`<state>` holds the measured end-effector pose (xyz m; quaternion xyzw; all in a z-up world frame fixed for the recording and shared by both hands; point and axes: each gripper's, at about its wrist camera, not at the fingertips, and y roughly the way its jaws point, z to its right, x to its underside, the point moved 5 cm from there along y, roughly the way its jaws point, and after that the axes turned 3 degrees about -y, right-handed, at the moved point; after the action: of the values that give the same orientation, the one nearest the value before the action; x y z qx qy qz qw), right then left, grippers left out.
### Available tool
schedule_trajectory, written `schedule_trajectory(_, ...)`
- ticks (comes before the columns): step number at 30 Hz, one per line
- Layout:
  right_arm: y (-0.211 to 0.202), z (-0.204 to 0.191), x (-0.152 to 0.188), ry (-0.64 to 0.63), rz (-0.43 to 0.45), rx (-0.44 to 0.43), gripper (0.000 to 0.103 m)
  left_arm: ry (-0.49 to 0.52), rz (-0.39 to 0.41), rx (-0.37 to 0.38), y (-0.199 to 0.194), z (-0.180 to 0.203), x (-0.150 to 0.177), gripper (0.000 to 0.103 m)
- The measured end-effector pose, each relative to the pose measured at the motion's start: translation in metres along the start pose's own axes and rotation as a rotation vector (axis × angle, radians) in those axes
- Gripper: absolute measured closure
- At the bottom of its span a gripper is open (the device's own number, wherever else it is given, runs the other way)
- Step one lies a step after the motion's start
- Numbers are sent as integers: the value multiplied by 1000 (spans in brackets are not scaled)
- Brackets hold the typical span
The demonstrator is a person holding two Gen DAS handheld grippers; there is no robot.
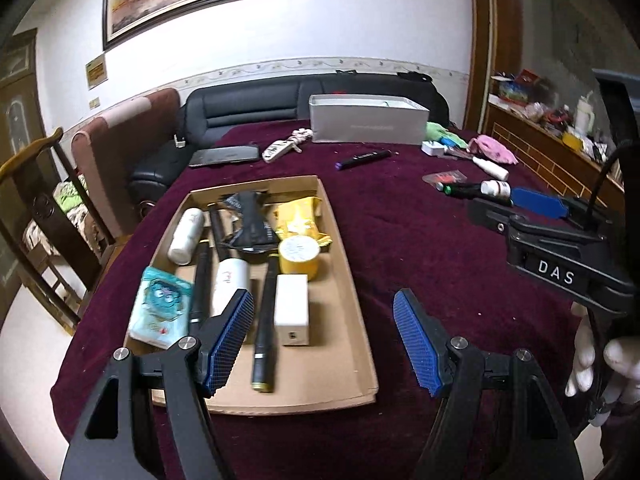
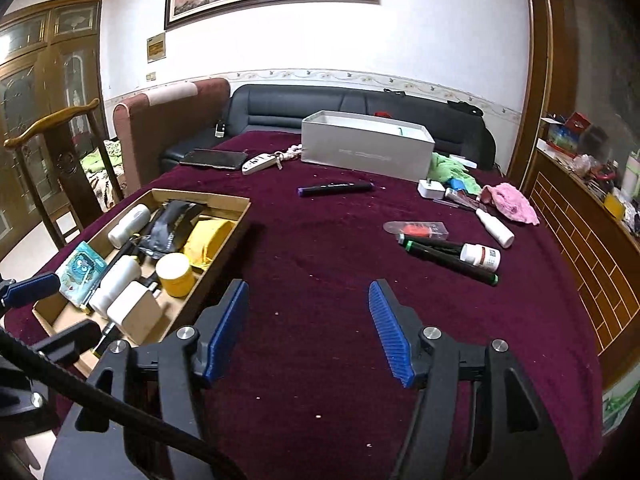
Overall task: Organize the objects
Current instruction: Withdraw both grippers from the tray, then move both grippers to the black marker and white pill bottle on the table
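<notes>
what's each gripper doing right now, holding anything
Left gripper: open, holding nothing, above the cardboard tray.
Right gripper: open, holding nothing, over the bare maroon tablecloth.

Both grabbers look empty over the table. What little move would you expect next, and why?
Probably the right gripper reaches forward and to its right toward the black pen with green ends lying loose on the maroon cloth. Its fingers stand open with nothing between them, and the cardboard tray already holds similar pens and bottles.
</notes>
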<state>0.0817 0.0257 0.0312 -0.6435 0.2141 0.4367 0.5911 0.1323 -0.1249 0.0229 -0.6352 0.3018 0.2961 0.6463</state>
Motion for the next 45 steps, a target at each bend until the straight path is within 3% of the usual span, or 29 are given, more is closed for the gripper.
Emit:
schedule_trajectory(19,19,51,3,7,-56,85,41,88,-105,105,64,81,-6,36)
schedule_trajectory(25,30,117,1,138,-111,103,41,74,-160,155,95,102,2,36)
schedule_trajectory(28,41,155,2,254,-142,25,41,71,-174,157,105,106,4,36)
schedule_trajectory(30,54,176,1,346,-168,-82,41,47,-205,165,111,104,6,36)
schedule_trajectory(33,74,193,-3,417,-186,-142,41,26,-268,193,121,102,11,34)
schedule_trajectory(35,92,198,-6,437,-202,-174,41,62,-278,192,122,109,14,22)
schedule_trajectory(37,108,198,-9,477,-213,-219,41,132,-302,183,125,122,18,3)
schedule_trajectory(38,115,196,-10,488,-220,-240,41,166,-314,168,127,127,20,1)
schedule_trajectory(45,170,193,-18,399,-336,-216,41,172,-316,160,125,129,22,1)
